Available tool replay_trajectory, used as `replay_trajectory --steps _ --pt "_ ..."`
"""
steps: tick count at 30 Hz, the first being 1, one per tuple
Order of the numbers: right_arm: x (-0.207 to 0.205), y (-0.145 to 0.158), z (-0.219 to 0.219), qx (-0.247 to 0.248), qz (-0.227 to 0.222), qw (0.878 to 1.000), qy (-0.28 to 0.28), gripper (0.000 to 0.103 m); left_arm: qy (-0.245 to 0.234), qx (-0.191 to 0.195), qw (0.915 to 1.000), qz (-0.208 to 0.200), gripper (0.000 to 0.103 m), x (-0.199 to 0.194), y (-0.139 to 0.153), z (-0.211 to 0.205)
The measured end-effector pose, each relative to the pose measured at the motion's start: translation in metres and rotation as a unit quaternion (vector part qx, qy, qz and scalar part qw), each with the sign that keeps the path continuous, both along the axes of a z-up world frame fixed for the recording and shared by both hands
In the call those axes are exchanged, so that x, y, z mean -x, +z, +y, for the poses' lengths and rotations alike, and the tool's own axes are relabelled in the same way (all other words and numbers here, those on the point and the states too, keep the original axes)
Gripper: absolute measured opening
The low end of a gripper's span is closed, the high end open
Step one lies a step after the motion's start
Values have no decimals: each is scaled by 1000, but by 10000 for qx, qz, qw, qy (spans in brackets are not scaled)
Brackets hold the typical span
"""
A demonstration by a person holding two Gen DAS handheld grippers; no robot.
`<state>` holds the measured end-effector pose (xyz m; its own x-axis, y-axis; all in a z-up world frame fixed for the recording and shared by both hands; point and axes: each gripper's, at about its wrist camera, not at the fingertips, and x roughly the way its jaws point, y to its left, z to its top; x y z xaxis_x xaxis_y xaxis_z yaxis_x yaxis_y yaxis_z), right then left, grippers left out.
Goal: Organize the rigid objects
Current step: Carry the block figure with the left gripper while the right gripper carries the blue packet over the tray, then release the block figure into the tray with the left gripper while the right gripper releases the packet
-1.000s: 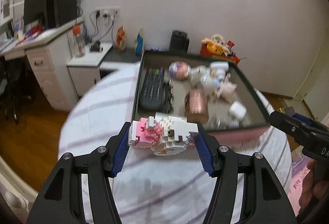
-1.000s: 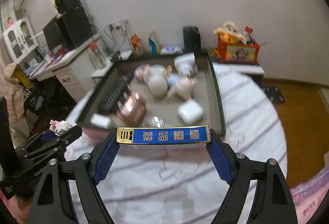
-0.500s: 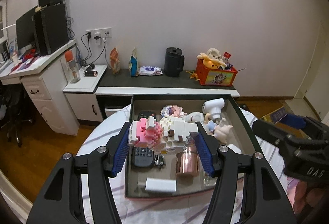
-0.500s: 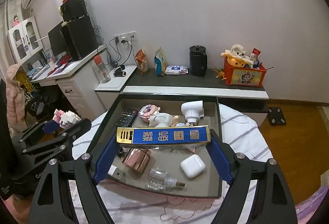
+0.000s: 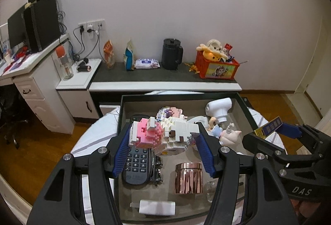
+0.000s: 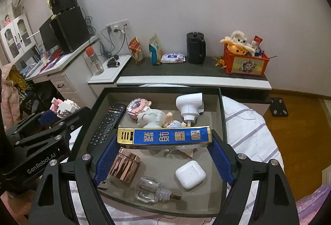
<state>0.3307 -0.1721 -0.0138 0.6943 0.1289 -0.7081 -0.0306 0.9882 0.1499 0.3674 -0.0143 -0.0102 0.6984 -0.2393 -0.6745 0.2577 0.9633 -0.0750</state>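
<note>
Above the tray (image 6: 222,113), two laden tongs

1. The block figure (image 5: 163,135) covers the top of the remote (image 5: 137,165) in the left view.
2. The blue box (image 6: 164,136) hides the lower halves of the figurines (image 6: 153,118) behind it.
3. The tray's (image 6: 223,121) near rim sits behind gripper arms.

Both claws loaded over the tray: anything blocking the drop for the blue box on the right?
No lid or barrier over the tray. Under the blue box lie toy figures; bare floor shows between the copper tin and earbud case.
</note>
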Motion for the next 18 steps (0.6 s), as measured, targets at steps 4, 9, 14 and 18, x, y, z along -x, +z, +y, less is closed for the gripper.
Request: replay_trajectory --steps 4,9,14,18 --pt "-11 -14 -2 -13 197 9998 -21 83 -28 -29 9997 235 60 -15 -17 -8" --pt "-23 -31 -5 -79 449 9989 -49 83 -64 -115 9988 470 60 -30 -36 -16" --pt "-33 -49 -7 -125 700 9975 -42 84 -46 -186 9974 696 60 -42 -54 -21" --pt "-37 -63 -8 -138 888 9959 -50 84 -31 -250 9960 852 61 -47 -64 -23"
